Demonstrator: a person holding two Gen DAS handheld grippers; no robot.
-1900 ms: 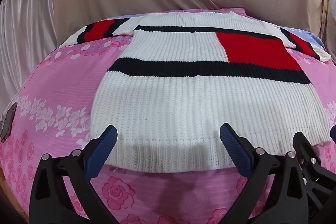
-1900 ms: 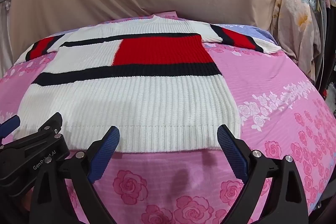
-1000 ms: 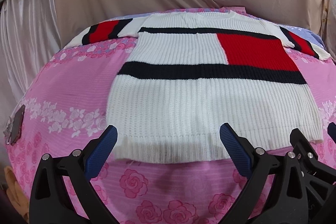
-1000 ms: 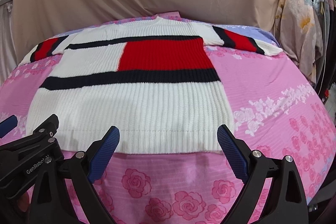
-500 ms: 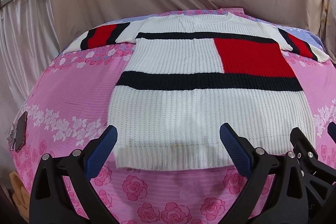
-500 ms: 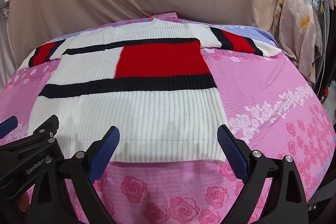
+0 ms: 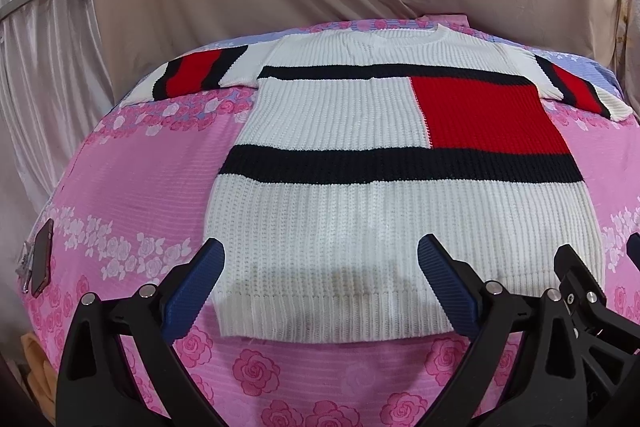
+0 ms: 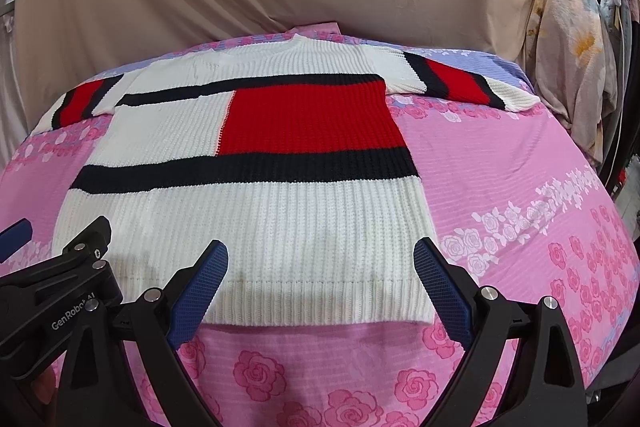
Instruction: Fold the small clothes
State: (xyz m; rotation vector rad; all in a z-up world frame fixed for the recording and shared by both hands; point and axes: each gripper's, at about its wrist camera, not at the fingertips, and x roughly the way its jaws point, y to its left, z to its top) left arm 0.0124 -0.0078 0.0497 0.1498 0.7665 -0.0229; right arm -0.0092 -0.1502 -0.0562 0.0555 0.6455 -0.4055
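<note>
Spread flat across the middle of the pink floral bed (image 7: 132,187), sleeves out toward both side edges, a white knit sweater (image 7: 360,227) (red block, dark stripes), with left gripper (image 7: 320,267) and right gripper (image 8: 320,263) both wide open and empty over its hem.

The sweater's (image 7: 400,227) hem is partly covered by blue fingertips (image 7: 198,281) at lower centre. A flat dark object (image 7: 40,263) at the far left cannot be identified. Hanging fabric (image 8: 568,59) is cut off at the upper right.
</note>
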